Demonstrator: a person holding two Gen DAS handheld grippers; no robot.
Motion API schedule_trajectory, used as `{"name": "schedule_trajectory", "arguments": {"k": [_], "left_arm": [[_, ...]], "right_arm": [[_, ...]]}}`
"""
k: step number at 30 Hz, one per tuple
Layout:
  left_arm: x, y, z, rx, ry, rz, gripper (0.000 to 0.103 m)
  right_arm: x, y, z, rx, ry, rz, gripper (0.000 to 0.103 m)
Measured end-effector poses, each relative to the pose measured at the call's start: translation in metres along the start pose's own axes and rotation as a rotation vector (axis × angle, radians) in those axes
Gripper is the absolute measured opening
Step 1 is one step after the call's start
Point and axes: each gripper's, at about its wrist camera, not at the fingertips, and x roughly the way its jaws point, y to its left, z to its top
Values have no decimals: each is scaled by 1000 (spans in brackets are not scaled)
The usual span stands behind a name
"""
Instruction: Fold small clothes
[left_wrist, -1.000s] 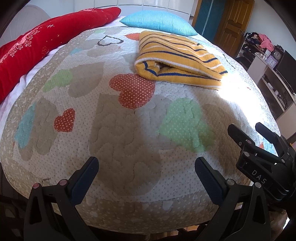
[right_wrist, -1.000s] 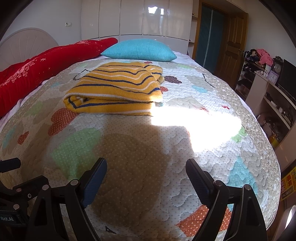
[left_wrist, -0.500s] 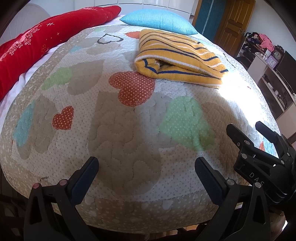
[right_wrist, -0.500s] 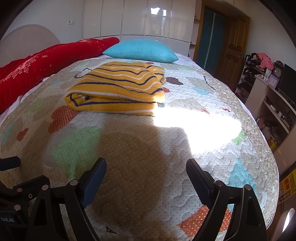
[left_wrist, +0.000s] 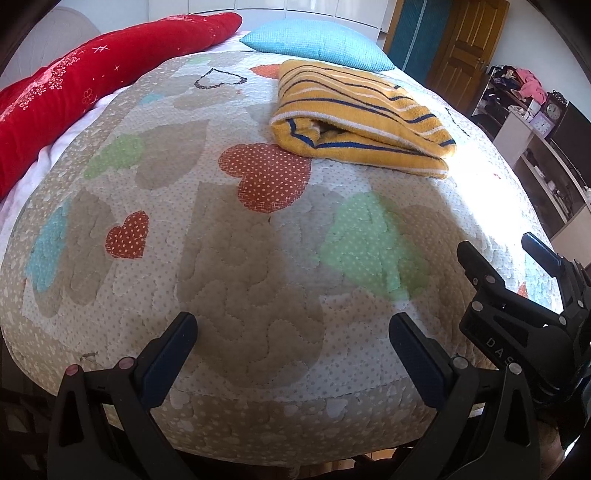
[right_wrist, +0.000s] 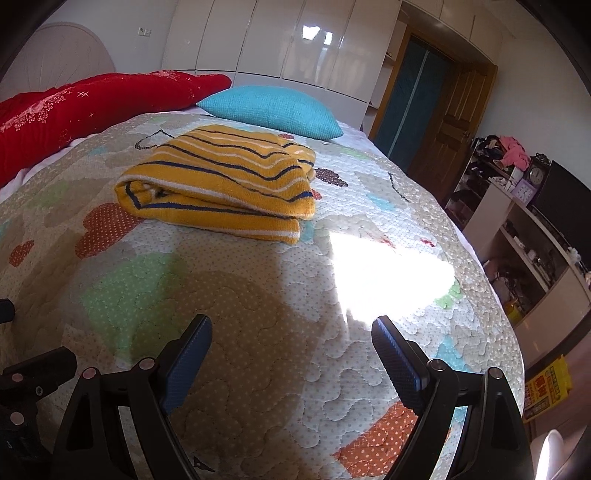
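A yellow garment with blue and white stripes (left_wrist: 362, 122) (right_wrist: 221, 184) lies folded in a thick flat stack on the heart-patterned quilt (left_wrist: 236, 266) (right_wrist: 258, 302), toward the far side of the bed. My left gripper (left_wrist: 291, 325) hovers open near the quilt's front edge, well short of the garment, nothing between its fingers. My right gripper (right_wrist: 291, 330) is open too, low over the quilt, with a gap of bare quilt to the garment. The right gripper's body (left_wrist: 517, 317) shows at the right of the left wrist view.
A long red cushion (left_wrist: 92, 88) runs along the left side of the bed and a turquoise pillow (right_wrist: 269, 110) lies behind the garment. White cupboards, a wooden door (right_wrist: 454, 122) and cluttered shelves (right_wrist: 528, 221) stand beyond the bed on the right.
Both grippers stay open and have tilted and drifted only slightly; the folded garment appears a little lower in both views. The garment itself has not moved.
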Motion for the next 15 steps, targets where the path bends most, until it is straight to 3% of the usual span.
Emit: {"name": "schedule_trajectory", "arguments": {"k": [15], "left_arm": [[0,-24,-4,88,-3,43,103]], "right_arm": [[14,-21,-4,40,81,-59,92]]}}
